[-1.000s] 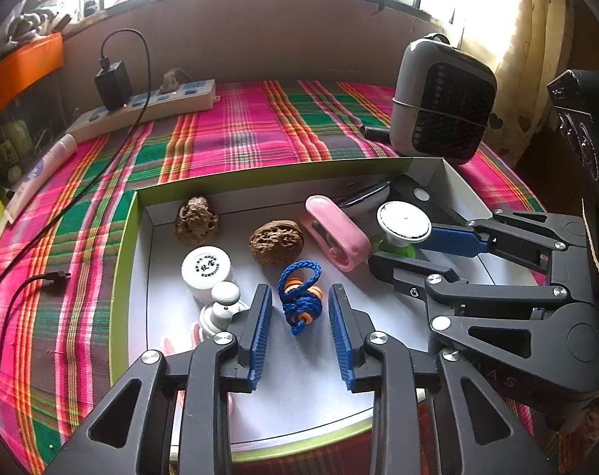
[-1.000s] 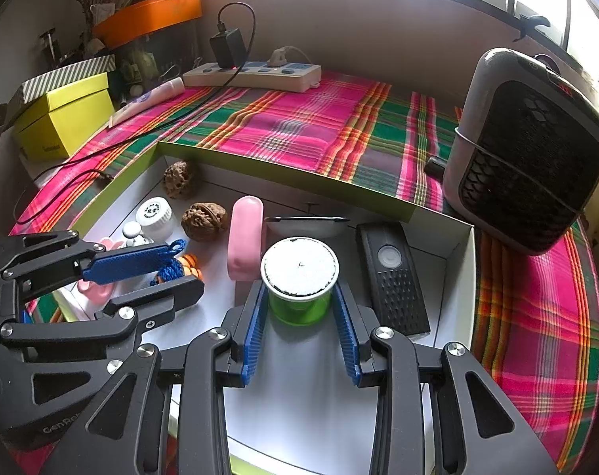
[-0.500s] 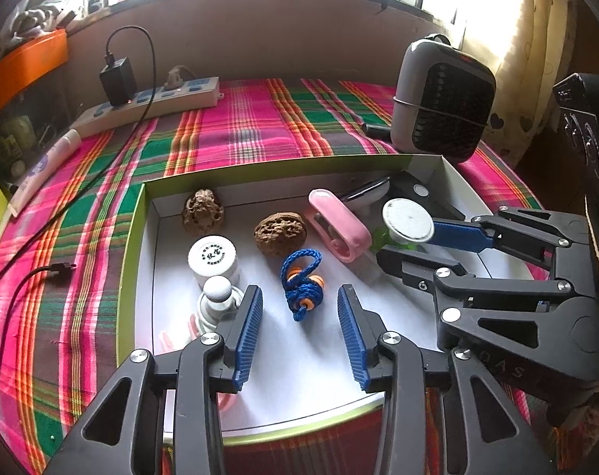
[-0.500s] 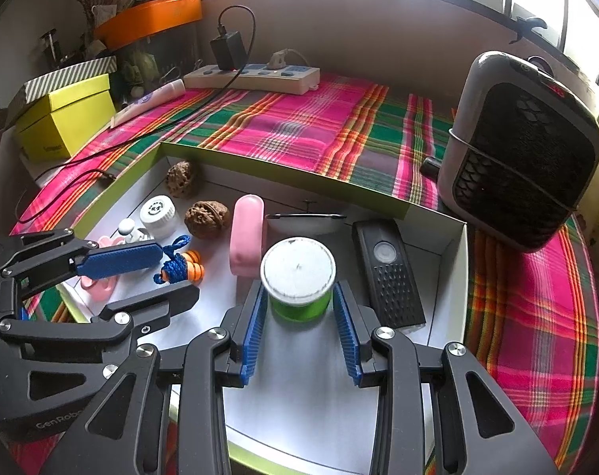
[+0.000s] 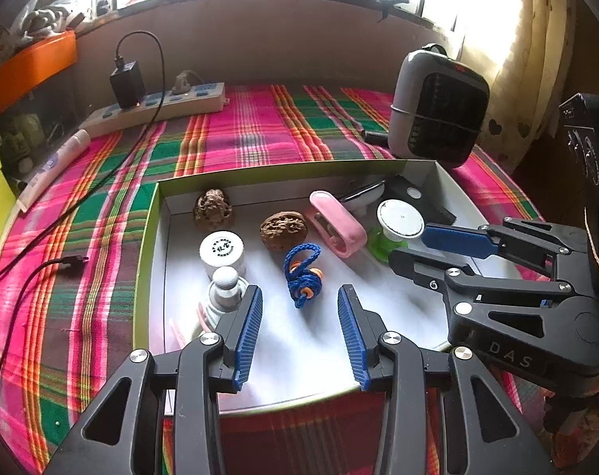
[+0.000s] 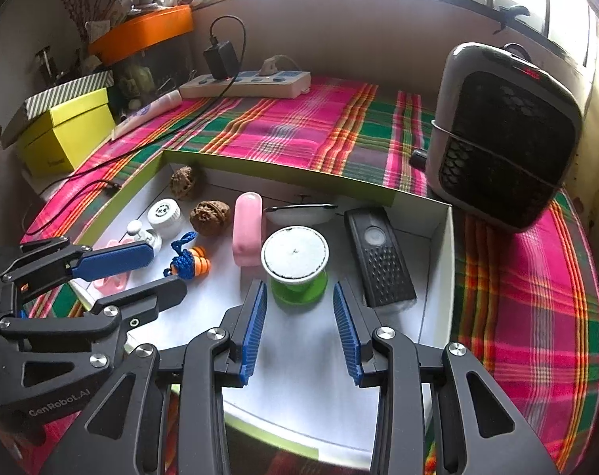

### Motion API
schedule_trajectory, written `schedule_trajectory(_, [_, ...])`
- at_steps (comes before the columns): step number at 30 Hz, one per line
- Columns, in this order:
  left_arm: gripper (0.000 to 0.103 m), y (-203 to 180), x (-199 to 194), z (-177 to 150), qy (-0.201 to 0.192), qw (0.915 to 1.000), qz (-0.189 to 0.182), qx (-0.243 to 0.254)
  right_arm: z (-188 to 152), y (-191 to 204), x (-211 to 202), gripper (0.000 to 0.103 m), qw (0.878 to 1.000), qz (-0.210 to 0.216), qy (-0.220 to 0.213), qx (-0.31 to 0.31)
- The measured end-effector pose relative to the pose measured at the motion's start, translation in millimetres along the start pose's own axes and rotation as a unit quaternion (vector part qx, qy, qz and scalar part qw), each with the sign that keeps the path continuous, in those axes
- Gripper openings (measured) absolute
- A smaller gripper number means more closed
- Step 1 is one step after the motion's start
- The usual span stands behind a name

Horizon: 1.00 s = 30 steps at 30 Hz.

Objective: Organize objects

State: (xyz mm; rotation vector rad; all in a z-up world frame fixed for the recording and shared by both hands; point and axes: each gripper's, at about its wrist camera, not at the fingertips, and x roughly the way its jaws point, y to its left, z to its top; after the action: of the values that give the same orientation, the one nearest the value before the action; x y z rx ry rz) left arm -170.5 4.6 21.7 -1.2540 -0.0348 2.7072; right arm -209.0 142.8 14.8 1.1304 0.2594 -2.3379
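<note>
Inside a shallow white box (image 5: 157, 237) on a plaid cloth (image 5: 260, 134), the left gripper (image 5: 299, 316) has just been opening – its blue pads now stand apart with nothing between them. The blue cord with orange beads (image 5: 303, 273) lies just ahead of its fingertips, untouched. A white-capped bottle (image 5: 222, 251) sits ahead and left of that claw, two walnuts (image 5: 283, 229) farther on.

The right gripper (image 6: 299, 308) is parted too – the green spool with a white top (image 6: 295, 265) stands just beyond its tips (the pads do not appear to press it). A pink case (image 6: 247, 229) lies ahead-left of this claw, a black remote (image 6: 378, 257) ahead-right, a grey heater (image 6: 505, 134) outside the box.
</note>
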Motion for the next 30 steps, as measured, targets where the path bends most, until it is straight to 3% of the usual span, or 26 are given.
schedule_trajectory(18, [0.038,-6.8,-37.4,-13.6,-0.031,0.9995,0.002,-0.005,-18.7,7.7,-40.6,0.036,0.999,-0.012,-0.038,0.031])
schedule_trajectory(30, [0.038,-12.0,-63.6,-36.5,-0.050,0.9984,0.023,-0.011,-37.9,21.1,-64.9,0.036,0.997,-0.024,-0.054,0.040])
